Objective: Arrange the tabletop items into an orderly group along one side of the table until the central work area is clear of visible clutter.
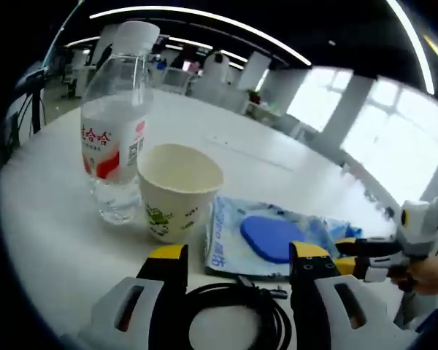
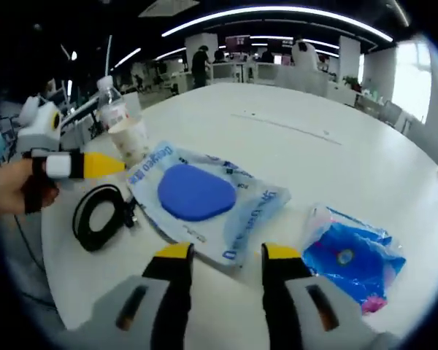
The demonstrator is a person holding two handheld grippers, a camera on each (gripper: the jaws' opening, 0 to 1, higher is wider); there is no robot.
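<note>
Blue pad pack (image 2: 204, 197) lies flat just ahead of your right gripper (image 2: 223, 254), near edge between the spread jaws, nothing pinched yet. That looks like the step in hand: grab it and slide it toward the group. Go in low, jaws flat to the table (image 2: 336, 109), catch the wrapper edge, not the bulge in the middle, which will likely slip. Drag, don't lift; the film is floppy.

Left of the pack from the right gripper: coiled cable (image 2: 98, 215), just beside it, maybe touching the wrapper corner. Watch you don't drag it along. Beyond the pack, cup (image 2: 129, 138) and bottle (image 2: 111, 106) stand upright, close together. To the right, a second blue bag (image 2: 350, 255), apart from the pack.

Your left gripper (image 1: 237, 266) is open too, holding nothing; the cable (image 1: 233, 313) sits between its jaws, cup (image 1: 177, 189) straight ahead, bottle (image 1: 117, 138) just left of that, pack (image 1: 270, 237) ahead-right. Cup is empty and light, so it tips easily; keep the left jaws off it while the right one pulls.

Cup and bottle already form a cluster; bring the pack, cable and bag to them.
</note>
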